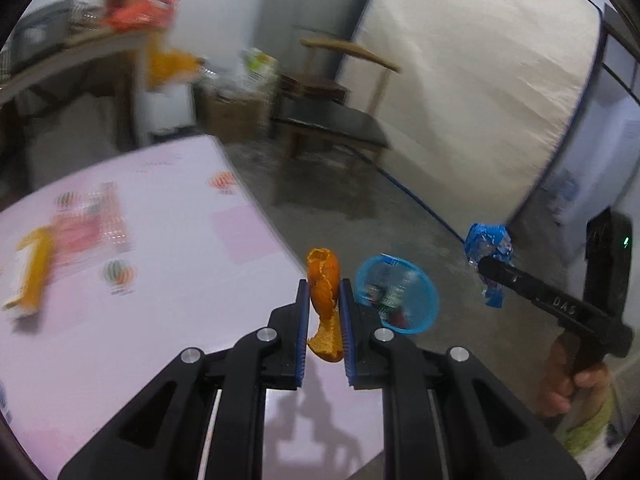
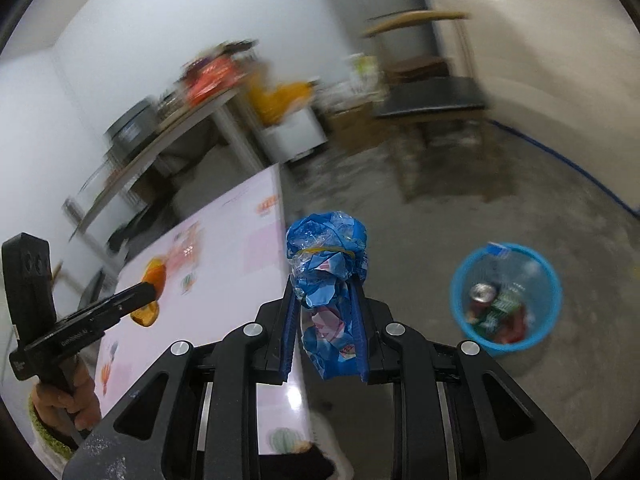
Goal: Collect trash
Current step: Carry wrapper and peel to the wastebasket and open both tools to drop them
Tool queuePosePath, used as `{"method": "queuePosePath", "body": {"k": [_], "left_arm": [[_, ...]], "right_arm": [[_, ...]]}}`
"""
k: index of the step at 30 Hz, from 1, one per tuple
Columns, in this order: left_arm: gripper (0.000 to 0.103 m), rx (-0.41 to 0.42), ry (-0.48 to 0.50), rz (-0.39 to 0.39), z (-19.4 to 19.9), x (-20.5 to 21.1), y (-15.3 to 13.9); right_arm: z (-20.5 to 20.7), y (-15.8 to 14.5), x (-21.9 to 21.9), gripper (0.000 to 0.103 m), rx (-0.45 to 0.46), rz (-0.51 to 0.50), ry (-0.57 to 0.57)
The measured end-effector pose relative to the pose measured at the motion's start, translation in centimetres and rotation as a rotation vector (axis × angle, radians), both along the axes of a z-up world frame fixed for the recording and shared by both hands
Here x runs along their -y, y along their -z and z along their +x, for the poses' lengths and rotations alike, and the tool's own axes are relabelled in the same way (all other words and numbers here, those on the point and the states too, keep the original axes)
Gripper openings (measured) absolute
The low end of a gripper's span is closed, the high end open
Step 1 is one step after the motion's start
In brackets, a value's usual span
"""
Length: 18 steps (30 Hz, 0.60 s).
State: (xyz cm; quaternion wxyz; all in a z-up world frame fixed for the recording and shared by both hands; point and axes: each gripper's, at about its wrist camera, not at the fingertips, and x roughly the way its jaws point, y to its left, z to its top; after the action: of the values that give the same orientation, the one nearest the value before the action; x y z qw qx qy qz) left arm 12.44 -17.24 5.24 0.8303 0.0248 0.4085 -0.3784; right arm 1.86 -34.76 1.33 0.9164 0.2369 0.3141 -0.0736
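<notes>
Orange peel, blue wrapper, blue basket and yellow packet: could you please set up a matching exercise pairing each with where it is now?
Things:
1. orange peel
2. crumpled blue wrapper
3. blue basket
4. yellow packet

Places:
A. on the floor, holding cans
B. lying on the pink table
C. clamped in the left gripper
D. clamped in the right gripper

Pairs: 1-C, 2-D, 3-A, 4-B

The right tool (image 2: 326, 312) pinched a crumpled blue wrapper (image 2: 326, 256) beside the pink counter (image 2: 224, 256). A blue wastebasket (image 2: 460, 300) holding cans stood on the floor.
</notes>
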Motion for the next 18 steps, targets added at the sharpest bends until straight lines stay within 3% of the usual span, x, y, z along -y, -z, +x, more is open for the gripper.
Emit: {"method": "queuePosePath", "body": {"k": [5, 11, 15, 18], "left_arm": [[0.014, -0.131, 0.125, 0.012, 1.1, 7.0, 2.1], [0.014, -0.278, 0.239, 0.081, 1.6, 16.0, 6.2], [0.014, -0.330, 0.273, 0.117, 2.1, 21.3, 8.1], [0.014, -0.302, 0.271, 0.137, 2.8, 25.1, 8.6]], "right_arm": [[-2.7, 3.7, 5.0, 0.023, -0.077, 0.082, 0.141], [-3.6, 8.9, 9.5, 0.023, -0.176, 0.196, 0.240], [-3.1, 11.0, 12.3, 0.023, -0.204, 0.244, 0.268], [-1.4, 12.1, 14.7, 0.025, -0.215, 0.246, 0.305]]}}
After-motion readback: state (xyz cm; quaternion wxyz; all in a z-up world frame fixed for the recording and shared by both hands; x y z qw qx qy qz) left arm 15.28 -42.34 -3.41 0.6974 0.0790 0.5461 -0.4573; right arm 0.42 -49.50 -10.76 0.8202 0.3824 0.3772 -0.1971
